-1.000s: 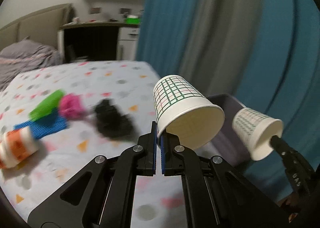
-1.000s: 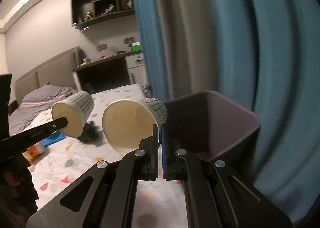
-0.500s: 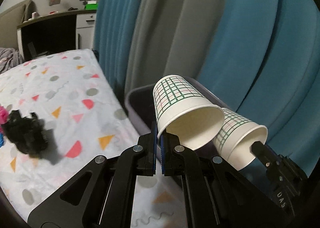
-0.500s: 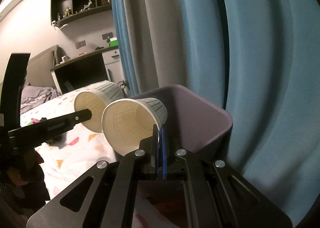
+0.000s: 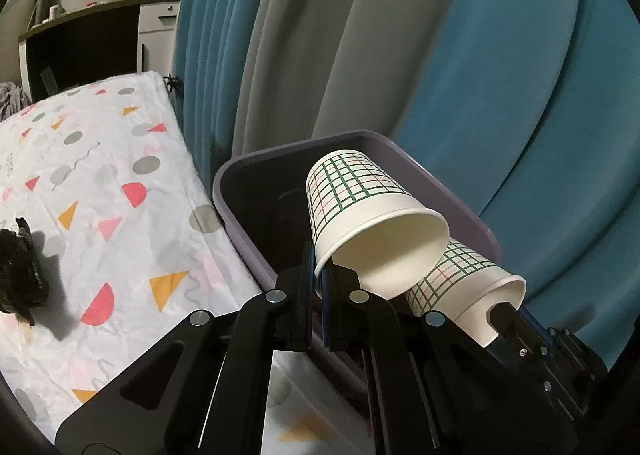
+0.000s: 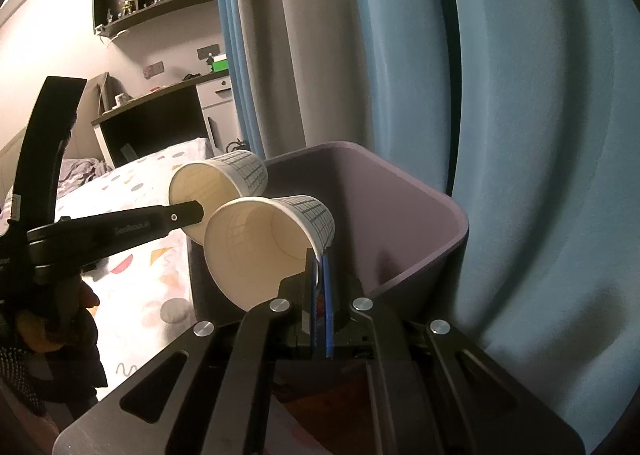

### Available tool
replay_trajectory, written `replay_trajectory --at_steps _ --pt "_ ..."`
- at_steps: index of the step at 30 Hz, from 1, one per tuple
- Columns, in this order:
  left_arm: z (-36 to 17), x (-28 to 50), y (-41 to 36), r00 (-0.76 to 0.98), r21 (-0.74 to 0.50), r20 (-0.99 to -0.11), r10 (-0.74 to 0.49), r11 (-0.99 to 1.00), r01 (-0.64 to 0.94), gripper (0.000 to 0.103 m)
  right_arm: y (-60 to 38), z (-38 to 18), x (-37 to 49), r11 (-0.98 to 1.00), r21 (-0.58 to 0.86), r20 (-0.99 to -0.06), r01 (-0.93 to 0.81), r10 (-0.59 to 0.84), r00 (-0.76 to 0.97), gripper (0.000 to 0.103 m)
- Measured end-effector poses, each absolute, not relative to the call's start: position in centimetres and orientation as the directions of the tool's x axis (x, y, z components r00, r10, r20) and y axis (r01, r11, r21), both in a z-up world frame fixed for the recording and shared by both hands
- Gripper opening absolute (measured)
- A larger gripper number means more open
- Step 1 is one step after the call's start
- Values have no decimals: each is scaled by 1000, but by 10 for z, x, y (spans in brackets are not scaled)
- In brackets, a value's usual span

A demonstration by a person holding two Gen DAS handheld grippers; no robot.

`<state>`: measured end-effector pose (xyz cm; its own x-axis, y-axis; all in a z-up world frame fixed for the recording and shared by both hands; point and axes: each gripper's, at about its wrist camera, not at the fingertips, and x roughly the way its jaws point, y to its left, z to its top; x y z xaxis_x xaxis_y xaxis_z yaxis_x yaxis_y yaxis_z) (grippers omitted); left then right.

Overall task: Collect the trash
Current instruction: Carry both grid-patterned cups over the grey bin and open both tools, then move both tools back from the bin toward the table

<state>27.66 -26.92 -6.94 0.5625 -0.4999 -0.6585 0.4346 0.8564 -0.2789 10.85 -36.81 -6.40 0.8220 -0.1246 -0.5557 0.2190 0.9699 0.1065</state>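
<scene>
Two white paper cups with a green grid print hang tilted over an open purple bin (image 5: 248,199) (image 6: 424,239). My left gripper (image 5: 319,275) is shut on the rim of one paper cup (image 5: 360,211), which shows in the right wrist view as the far cup (image 6: 224,183). My right gripper (image 6: 320,275) is shut on the rim of the second paper cup (image 6: 272,243), seen lower right in the left wrist view (image 5: 468,279). Both cups lie mouth toward the cameras, one beside the other, above the bin's opening. The bin's bottom is dark.
A bed with a white sheet (image 5: 100,215) printed with coloured shapes lies left of the bin. A black crumpled item (image 5: 20,271) rests on it at the left edge. Blue and grey curtains (image 5: 440,55) hang right behind the bin. A dark desk (image 6: 160,123) stands far back.
Both grippers swung right from over the bed to above the bin and dipped. The cups came closer together; the coloured items on the bed left the view.
</scene>
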Motion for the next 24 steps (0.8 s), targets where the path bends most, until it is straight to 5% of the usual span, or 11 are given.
replay_trajectory --at_steps 17,19,24 --pt "-79 292 -268 527 -331 -675 -517 850 409 3 -369 -70 125 972 92 -588 217 -123 800 4" --pt "-79 292 -269 525 -334 -674 -520 848 411 9 -369 -70 127 972 91 -591 215 -121 797 4" --pt "-76 289 -260 553 -340 -649 -523 849 405 51 -366 -72 132 975 76 -599 208 -123 791 4"
